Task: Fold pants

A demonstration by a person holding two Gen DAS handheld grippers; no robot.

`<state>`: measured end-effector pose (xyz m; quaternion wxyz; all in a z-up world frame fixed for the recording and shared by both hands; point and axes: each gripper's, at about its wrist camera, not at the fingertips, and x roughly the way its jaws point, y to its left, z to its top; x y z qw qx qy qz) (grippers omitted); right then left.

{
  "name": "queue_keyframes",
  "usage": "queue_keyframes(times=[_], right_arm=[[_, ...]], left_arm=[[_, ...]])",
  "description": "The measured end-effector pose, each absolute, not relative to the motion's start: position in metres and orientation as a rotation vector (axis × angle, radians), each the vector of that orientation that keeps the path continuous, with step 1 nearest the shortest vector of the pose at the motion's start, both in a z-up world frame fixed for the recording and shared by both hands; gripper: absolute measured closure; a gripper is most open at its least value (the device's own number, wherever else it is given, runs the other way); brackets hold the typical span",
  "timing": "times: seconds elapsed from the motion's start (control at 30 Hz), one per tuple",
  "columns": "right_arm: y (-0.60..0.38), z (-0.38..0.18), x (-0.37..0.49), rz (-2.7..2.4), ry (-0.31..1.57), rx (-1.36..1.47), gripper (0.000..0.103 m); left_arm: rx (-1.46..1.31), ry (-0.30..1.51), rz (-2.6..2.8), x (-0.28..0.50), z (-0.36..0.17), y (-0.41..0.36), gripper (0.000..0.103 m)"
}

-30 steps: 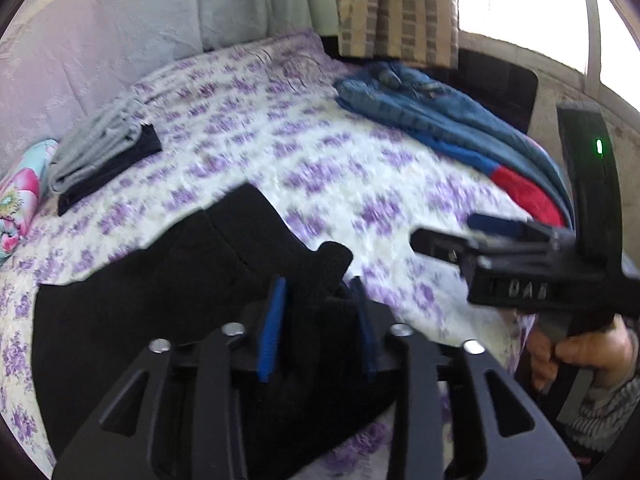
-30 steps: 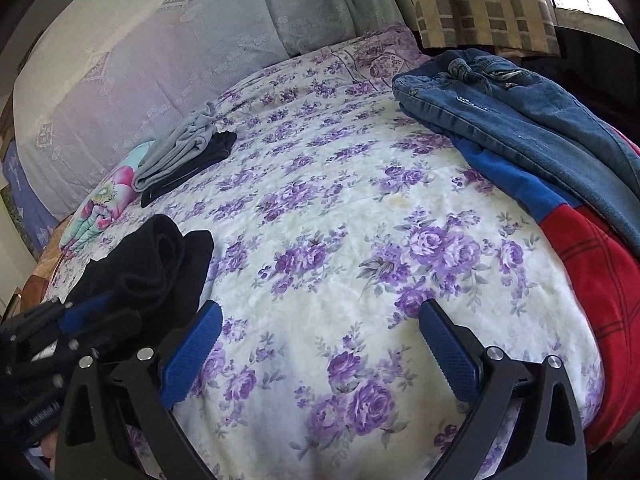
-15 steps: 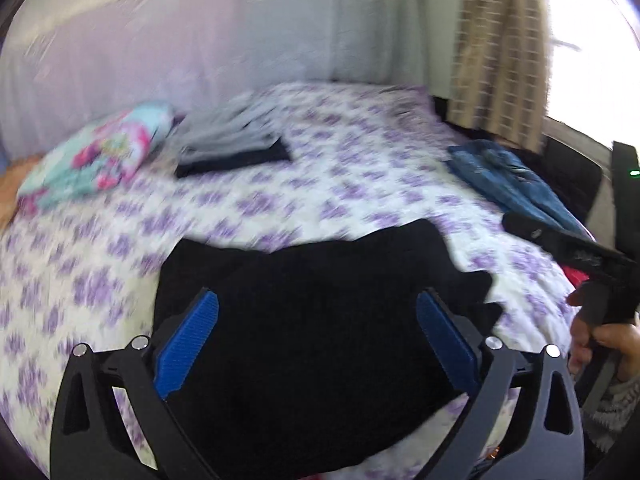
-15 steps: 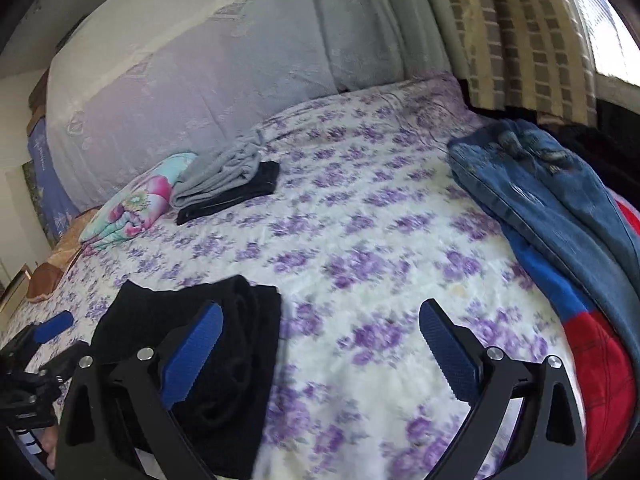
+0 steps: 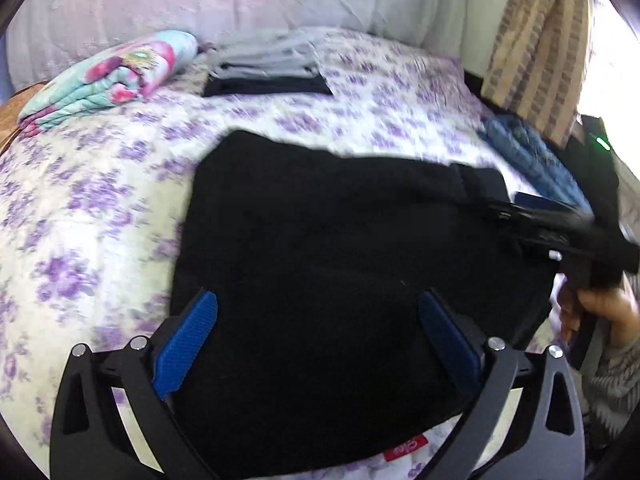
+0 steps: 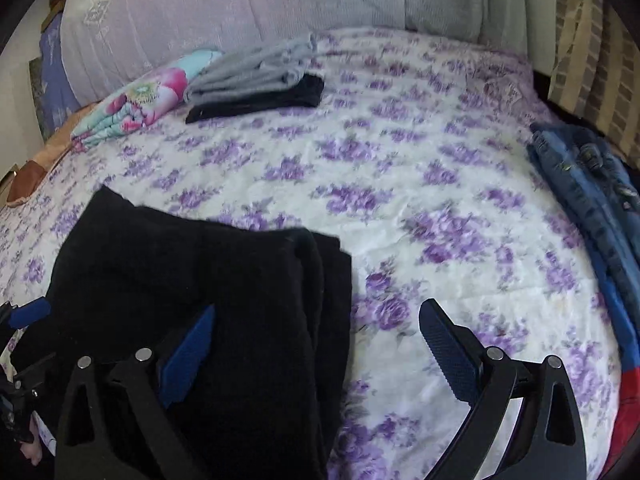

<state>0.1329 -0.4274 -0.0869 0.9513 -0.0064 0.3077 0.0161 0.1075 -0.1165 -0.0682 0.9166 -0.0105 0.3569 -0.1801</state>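
Folded black pants (image 5: 340, 264) lie on the floral bed sheet (image 5: 100, 208) near the front edge. My left gripper (image 5: 318, 334) is open and empty, its blue pads wide apart just above the pants' near part. My right gripper (image 6: 316, 340) is open and empty, over the pants' right edge (image 6: 240, 280). In the left wrist view the right gripper (image 5: 560, 224) shows at the right, over the pants' right end. In the right wrist view the left gripper (image 6: 24, 316) shows at the far left edge.
A folded grey and black stack (image 6: 260, 80) and a floral pillow (image 6: 140, 108) lie at the back of the bed. Blue jeans (image 6: 592, 184) and a red garment (image 6: 628, 412) lie at the right edge. A curtain (image 5: 540, 48) hangs at the right.
My left gripper let go of the black pants and opened wide, then drew back. The pants now lie flat and folded. My right gripper swung left toward the pants.
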Motion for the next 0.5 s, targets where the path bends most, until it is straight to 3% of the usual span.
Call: queue_keyframes(times=[0.13, 0.23, 0.37, 0.5], right_arm=[[-0.419, -0.077, 0.095, 0.057, 0.604, -0.085, 0.004], [-0.413, -0.111, 0.084, 0.024, 0.688, -0.163, 0.004], [-0.452, -0.128, 0.086, 0.099, 0.726, 0.176, 0.004], [-0.437, -0.097, 0.073, 0.061, 0.605, 0.065, 0.004]], left_arm=[[-0.114, 0.689, -0.289, 0.107, -0.055, -0.075, 0.004], [-0.115, 0.741, -0.244, 0.113, -0.070, -0.059, 0.004], [-0.116, 0.798, -0.209, 0.117, -0.099, -0.051, 0.004], [-0.136, 0.779, -0.207, 0.113, -0.085, -0.043, 0.004]])
